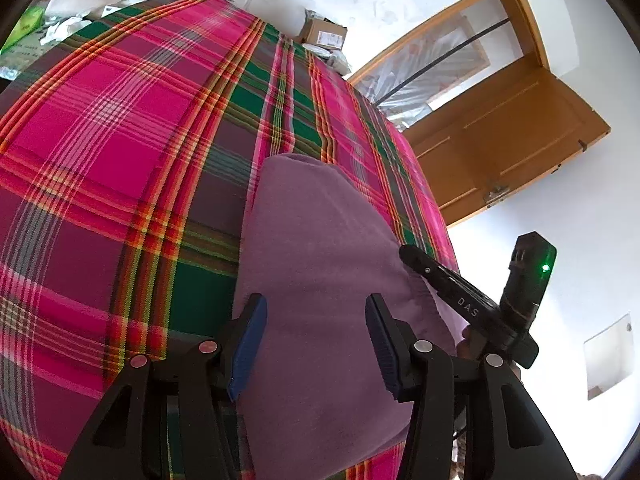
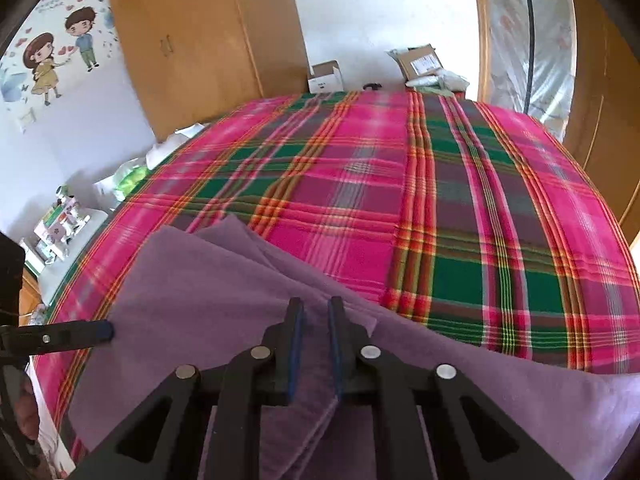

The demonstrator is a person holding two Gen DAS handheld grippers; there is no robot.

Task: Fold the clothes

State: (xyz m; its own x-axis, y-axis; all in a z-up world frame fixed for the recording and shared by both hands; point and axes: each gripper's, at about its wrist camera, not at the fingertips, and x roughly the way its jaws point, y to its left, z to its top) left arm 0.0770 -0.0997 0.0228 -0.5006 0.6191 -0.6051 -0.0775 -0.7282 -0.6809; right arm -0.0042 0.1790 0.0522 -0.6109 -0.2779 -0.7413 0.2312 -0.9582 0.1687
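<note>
A purple garment lies partly folded on a pink and green plaid bed cover. My left gripper is open, its blue pads spread wide above the garment's near part. My right gripper comes in from the right with its tip at the garment's edge. In the right wrist view the garment shows layered folds. My right gripper has its jaws narrowly apart around a raised fold of the purple cloth. The left gripper's finger enters from the left edge, over the garment.
Cardboard boxes and white bags lie past the bed's far edge. A wooden door stands open on the right. A wooden wardrobe and a wall sticker stand beyond the bed, with small items at the left.
</note>
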